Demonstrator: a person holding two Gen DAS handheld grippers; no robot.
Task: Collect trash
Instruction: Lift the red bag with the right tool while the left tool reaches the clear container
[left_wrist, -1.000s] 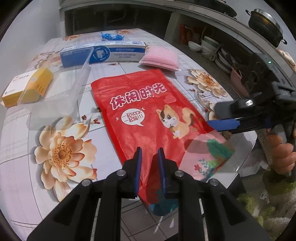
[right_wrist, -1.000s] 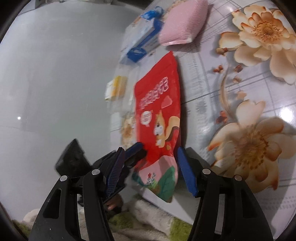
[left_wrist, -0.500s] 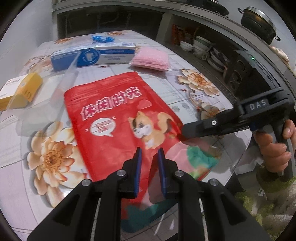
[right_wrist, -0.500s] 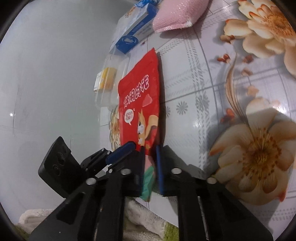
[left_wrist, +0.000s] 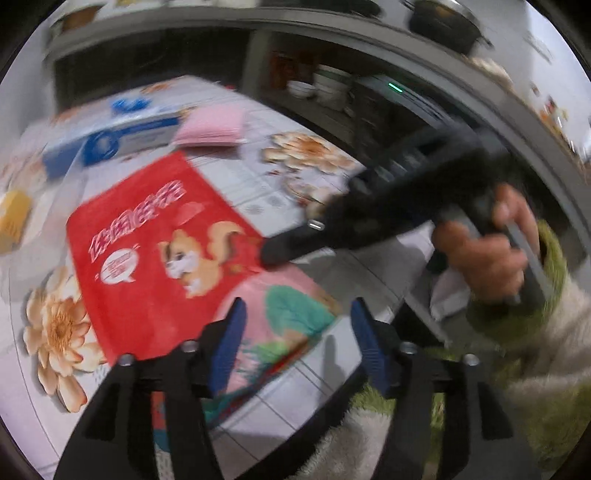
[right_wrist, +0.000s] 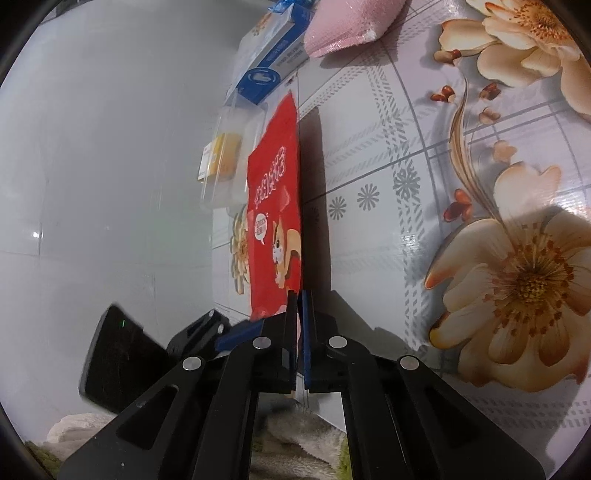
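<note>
On the flower-patterned table (left_wrist: 55, 332), the flat red plastic snack pouch with a cartoon squirrel (left_wrist: 155, 251) overhangs the near edge. The left gripper (left_wrist: 295, 343) has just been opening, its jaws now apart over the pouch's pink end, likely handing over. The right gripper (right_wrist: 300, 325) has just closed, clamped on the pouch's edge to lift it away as trash.

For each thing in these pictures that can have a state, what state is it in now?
Left hand-held gripper: open; its jaws have just been opening, nothing pressed between the pads.
Right hand-held gripper: shut on the red snack bag.
Red snack bag: one edge lifted off the table, pinched at its lower edge.
Blue and white box: lying flat.
Pink pouch: lying flat.
</note>
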